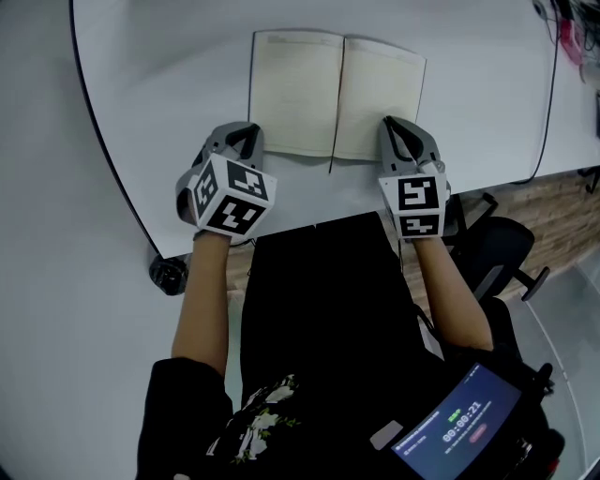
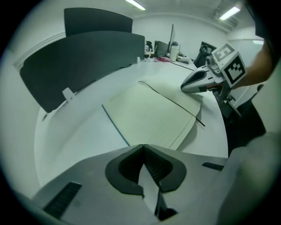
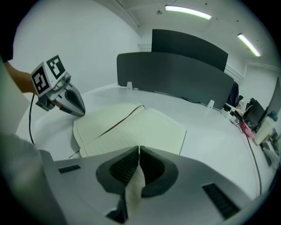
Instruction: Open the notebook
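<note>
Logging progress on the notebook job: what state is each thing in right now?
notebook: open, lying flat on the table.
left hand-held gripper: jaws shut, tip at the notebook's near left corner.
right hand-held gripper: jaws shut, tip over the right page.

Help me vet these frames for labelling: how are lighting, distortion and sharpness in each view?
Head view: even light, notebook crisp, faint shadows on the table. Left gripper view: heavy fisheye bends the table edge, corners black, ceiling lights blown out. Right gripper view: same fisheye and dark corners, right tool slightly soft.
</note>
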